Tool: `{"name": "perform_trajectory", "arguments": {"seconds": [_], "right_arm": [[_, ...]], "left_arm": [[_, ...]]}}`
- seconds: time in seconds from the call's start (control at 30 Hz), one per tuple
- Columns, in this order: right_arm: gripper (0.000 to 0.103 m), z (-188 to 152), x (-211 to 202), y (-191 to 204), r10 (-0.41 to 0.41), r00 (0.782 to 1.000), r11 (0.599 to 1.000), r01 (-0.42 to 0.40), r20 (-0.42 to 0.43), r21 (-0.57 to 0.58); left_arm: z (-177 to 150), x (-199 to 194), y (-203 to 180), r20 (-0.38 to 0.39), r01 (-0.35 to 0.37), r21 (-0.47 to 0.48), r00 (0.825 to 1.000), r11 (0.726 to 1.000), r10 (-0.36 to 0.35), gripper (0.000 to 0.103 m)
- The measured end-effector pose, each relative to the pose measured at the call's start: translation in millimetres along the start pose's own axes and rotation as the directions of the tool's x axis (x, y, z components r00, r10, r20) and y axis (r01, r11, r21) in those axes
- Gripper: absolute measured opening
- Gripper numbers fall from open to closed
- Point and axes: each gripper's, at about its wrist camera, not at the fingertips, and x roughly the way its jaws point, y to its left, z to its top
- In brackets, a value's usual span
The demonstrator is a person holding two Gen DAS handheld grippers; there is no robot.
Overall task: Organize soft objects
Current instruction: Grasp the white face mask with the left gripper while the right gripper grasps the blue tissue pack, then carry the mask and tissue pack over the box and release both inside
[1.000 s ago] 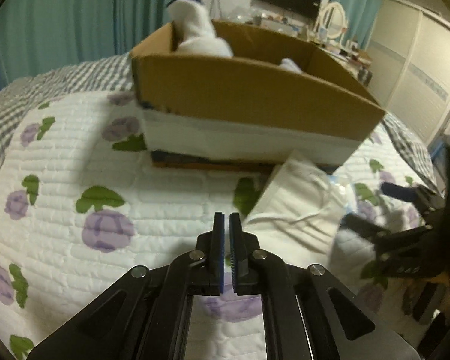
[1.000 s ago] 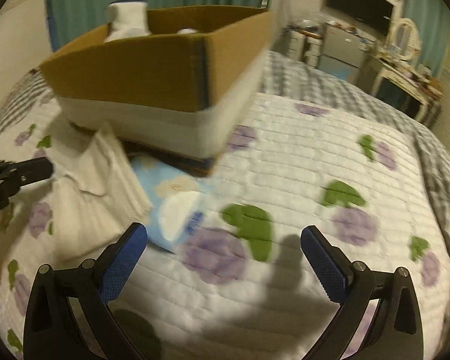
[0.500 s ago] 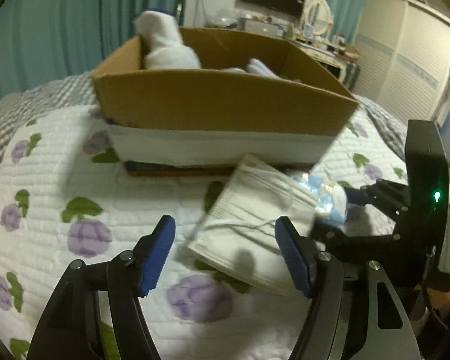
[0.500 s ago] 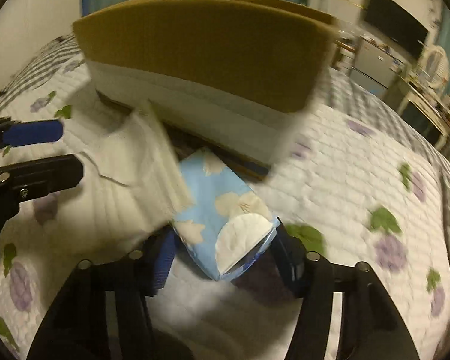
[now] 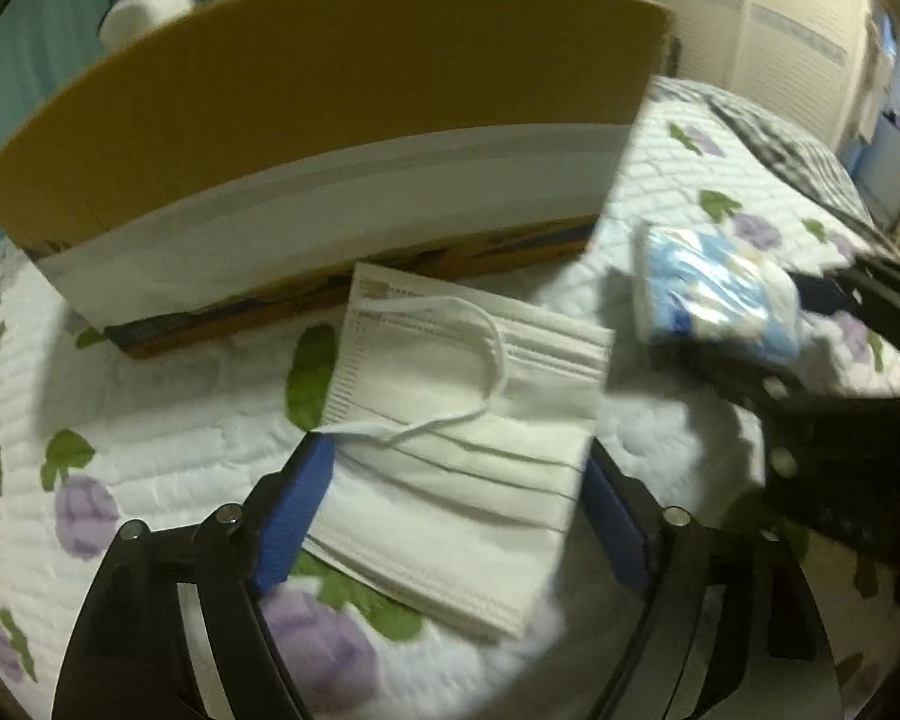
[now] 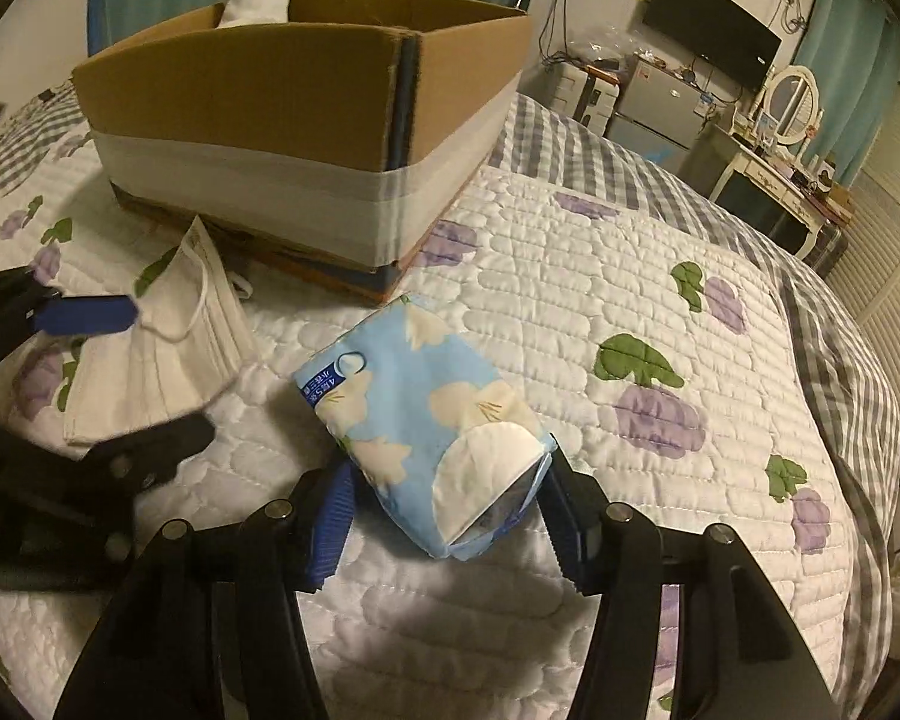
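Fingers of my left gripper (image 5: 456,510) are opening, apart on either side of the stack of white face masks (image 5: 468,450), which lies on the quilt (image 6: 600,276) just in front of the cardboard box (image 6: 294,120). To the right, my right gripper (image 6: 450,522) is clamped on the blue tissue pack (image 6: 432,420), pads pressing its near end; the pack rests beside the masks.
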Motion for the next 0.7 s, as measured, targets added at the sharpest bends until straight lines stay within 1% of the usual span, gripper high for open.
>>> {"name": "perform_trajectory", "arguments": {"seconds": [0.03, 0.07, 0.1, 0.13, 0.2, 0.27, 0.33, 0.43, 0.6, 0.7], "right_arm": [[0.056, -2.2, -1.0, 6.3, 0.001, 1.000, 1.000, -0.001, 0.002, 0.001], [0.056, -2.4, -2.1, 8.1, 0.005, 1.000, 1.000, -0.005, 0.006, 0.003], [0.056, -2.5, -3.8, 9.4, 0.012, 1.000, 1.000, -0.012, 0.010, 0.006], [0.056, -1.8, -3.4, 13.1, 0.015, 1.000, 1.000, -0.015, 0.013, 0.008], [0.056, -1.8, -6.6, 15.6, 0.021, 1.000, 1.000, -0.021, 0.023, 0.017], [0.056, -1.8, -9.3, 16.8, 0.034, 0.999, 0.999, -0.035, 0.032, 0.031], [0.056, -2.2, -13.7, 17.3, 0.046, 0.998, 0.998, -0.048, 0.045, 0.049], [0.056, -2.8, -25.0, 17.8, 0.060, 0.996, 0.995, -0.065, 0.068, 0.078], [0.056, -2.3, -46.4, 16.6, 0.067, 0.992, 0.991, -0.079, 0.107, 0.106], [0.056, -1.2, -65.3, 16.3, 0.071, 0.988, 0.988, -0.088, 0.139, 0.126]], "left_arm": [[0.9, 2.7, 5.4, -0.003, 0.005, -0.016, 1.000, 1.000, -0.005, 0.076], [-0.5, 4.1, 9.1, -0.007, 0.009, -0.024, 1.000, 1.000, -0.009, 0.063], [-0.9, 4.3, 11.3, -0.008, -0.003, -0.022, 1.000, 1.000, 0.003, 0.052], [-1.8, 3.2, 12.4, -0.002, -0.028, -0.015, 1.000, 1.000, 0.028, 0.047], [-5.5, -1.7, 12.6, 0.008, -0.036, -0.010, 0.999, 0.999, 0.036, 0.032], [-7.0, -5.2, 14.9, 0.014, -0.035, -0.006, 0.999, 0.999, 0.035, 0.027], [-8.0, -7.6, 16.0, 0.016, -0.026, -0.002, 1.000, 1.000, 0.026, 0.025], [-10.6, -14.5, 20.0, 0.016, -0.011, 0.003, 1.000, 1.000, 0.011, 0.020], [-18.0, -34.3, 31.7, 0.018, -0.021, -0.025, 1.000, 0.999, 0.022, 0.019], [-21.0, -59.4, 40.4, 0.063, -0.029, -0.027, 0.998, 0.999, 0.030, 0.019]]}}
